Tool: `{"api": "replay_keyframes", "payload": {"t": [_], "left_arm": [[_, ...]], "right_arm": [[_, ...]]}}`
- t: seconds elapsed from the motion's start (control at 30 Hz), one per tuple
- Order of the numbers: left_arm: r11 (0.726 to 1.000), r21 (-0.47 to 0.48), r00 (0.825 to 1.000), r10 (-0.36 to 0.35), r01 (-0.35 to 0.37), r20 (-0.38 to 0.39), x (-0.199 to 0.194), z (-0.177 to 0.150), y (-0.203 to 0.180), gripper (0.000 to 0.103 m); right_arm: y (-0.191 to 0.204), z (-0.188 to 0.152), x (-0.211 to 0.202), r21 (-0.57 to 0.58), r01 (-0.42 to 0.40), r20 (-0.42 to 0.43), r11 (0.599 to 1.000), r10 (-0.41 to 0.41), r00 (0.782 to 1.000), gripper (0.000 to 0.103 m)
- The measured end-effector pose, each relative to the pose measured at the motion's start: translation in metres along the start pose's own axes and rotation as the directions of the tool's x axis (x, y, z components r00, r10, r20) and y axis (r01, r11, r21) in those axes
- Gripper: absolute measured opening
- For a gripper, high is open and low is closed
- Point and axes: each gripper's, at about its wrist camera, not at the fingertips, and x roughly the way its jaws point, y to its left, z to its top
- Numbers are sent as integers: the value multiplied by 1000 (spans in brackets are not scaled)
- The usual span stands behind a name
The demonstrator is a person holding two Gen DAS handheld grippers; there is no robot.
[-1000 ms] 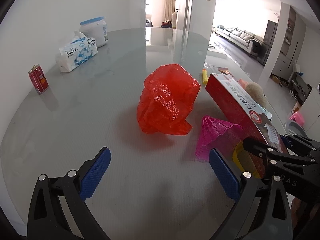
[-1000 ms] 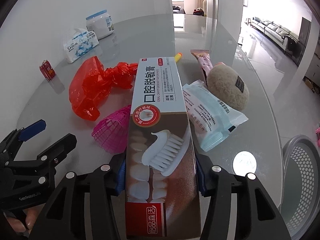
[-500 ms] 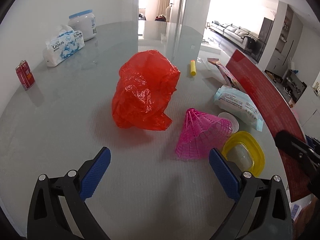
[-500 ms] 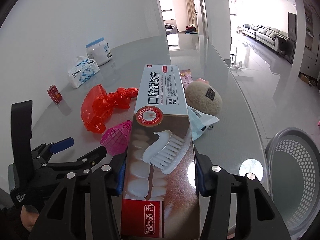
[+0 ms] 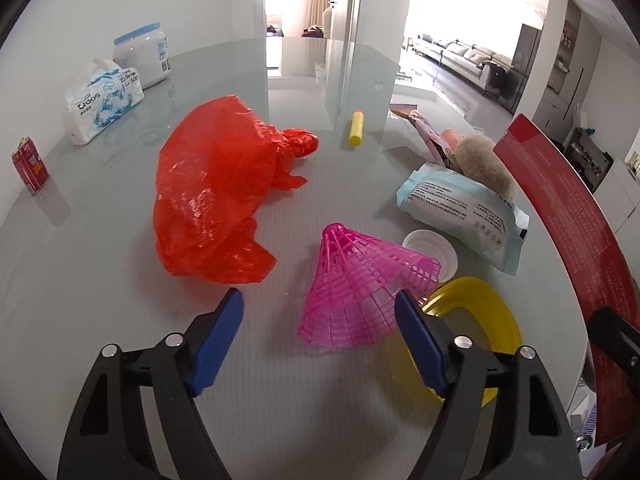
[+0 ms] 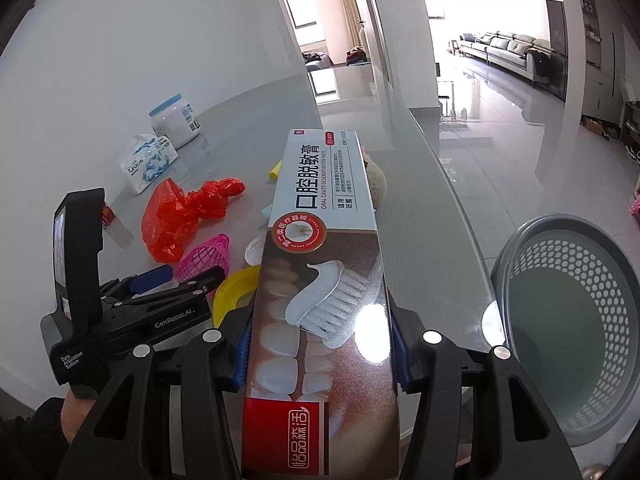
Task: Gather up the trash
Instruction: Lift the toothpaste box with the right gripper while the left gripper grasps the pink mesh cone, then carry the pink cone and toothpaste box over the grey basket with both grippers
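Note:
A pink mesh cone (image 5: 360, 284) lies on its side on the grey table (image 5: 100, 280). My left gripper (image 5: 318, 308) hovers just short of it, jaws closing, with the cone's wide end partly between the blue pads (image 5: 216, 344); the left pad stands apart from it. A crumpled red plastic bag (image 5: 216, 200) lies further left. My right gripper (image 6: 322, 344) is shut on a long toothpaste box (image 6: 324, 264), held above the table's right edge. A grey perforated bin (image 6: 568, 320) stands on the floor below, to the right. The left gripper (image 6: 188, 276) also shows in the right wrist view.
Behind the cone lie a yellow ring lid (image 5: 480, 312), a small white cup (image 5: 430, 246), a wipes pack (image 5: 460, 208), a beige plush ball (image 5: 484, 164) and a yellow tube (image 5: 356, 128). At far left stand a tissue pack (image 5: 102, 100), a white jar (image 5: 142, 58) and a red can (image 5: 30, 164).
The left gripper has moved up to the pink cone and its jaws have narrowed. The right gripper has carried the toothpaste box rightward off the table's middle; the bin now looms larger.

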Motion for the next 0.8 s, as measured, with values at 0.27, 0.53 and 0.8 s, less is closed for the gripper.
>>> {"api": "replay_keyframes", "payload": {"t": [0.27, 0.53, 0.8], "left_arm": [[999, 15, 999, -36, 36, -14, 4, 0, -6, 15], [997, 26, 997, -71, 70, 39, -17, -3, -5, 5], [997, 20, 992, -78, 76, 101, -43, 2, 2, 5]], "right_arm": [[-3, -8, 0, 23, 0, -5, 1000, 0, 1000, 51], [-5, -11, -4, 39, 7, 12, 999, -7, 1000, 51], [-7, -15, -12, 47, 7, 32, 999, -9, 999, 51]]}}
